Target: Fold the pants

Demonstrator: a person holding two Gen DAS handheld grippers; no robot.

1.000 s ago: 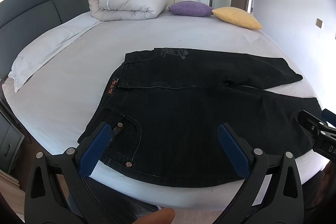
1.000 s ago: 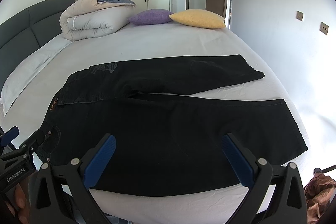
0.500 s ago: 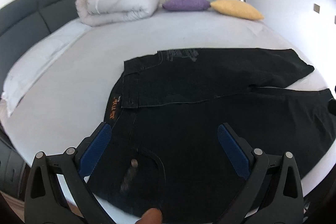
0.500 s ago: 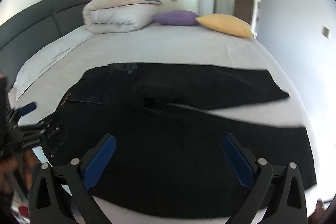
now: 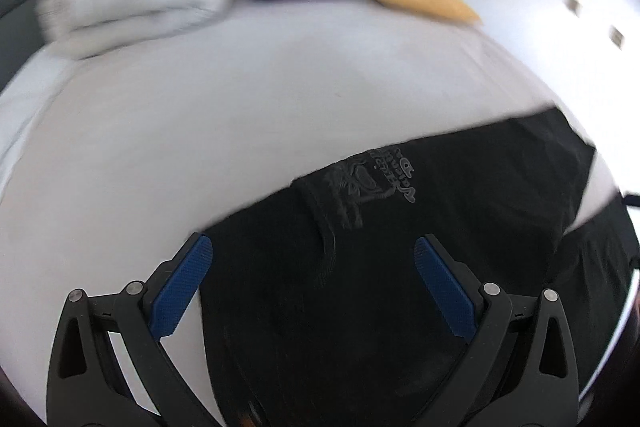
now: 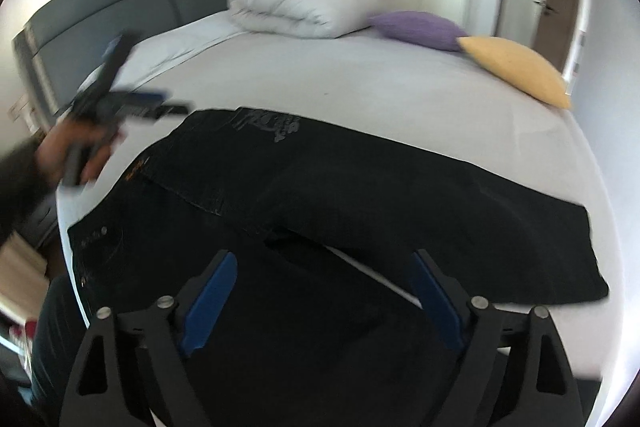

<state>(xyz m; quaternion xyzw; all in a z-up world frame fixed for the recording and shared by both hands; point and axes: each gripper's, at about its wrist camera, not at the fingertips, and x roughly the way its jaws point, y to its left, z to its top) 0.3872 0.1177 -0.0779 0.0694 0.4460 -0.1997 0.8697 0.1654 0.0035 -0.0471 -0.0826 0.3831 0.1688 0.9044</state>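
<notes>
— Pants (image 6: 360,211), black, lie spread flat on the bed (image 6: 380,95), waist toward the headboard (image 6: 120,7), both legs running off to the right in the right wrist view.

— And the right gripper (image 6: 324,291)?

— It hangs over the near leg, around the crotch. Its blue pads (image 6: 208,303) stand apart with dark cloth showing between them, but neither pad presses on it. The jaws have just been closing a little; nothing is clamped.

— The left gripper (image 5: 310,285)?

— Jaws wide apart too, over the waist end. From its own camera the pants fill the lower right, with the grey print (image 5: 368,183) just ahead of the fingers and the left pad (image 5: 180,287) near the cloth's edge, over bare sheet. From the right wrist view it is a blur above the waistband's far corner, held in a hand (image 6: 76,151). Whether it touches the cloth I cannot tell.

— What else is on the bed?

— A rolled duvet (image 6: 296,3), a purple cushion (image 6: 416,29) and a yellow cushion (image 6: 516,67), all well away from the pants.
</notes>
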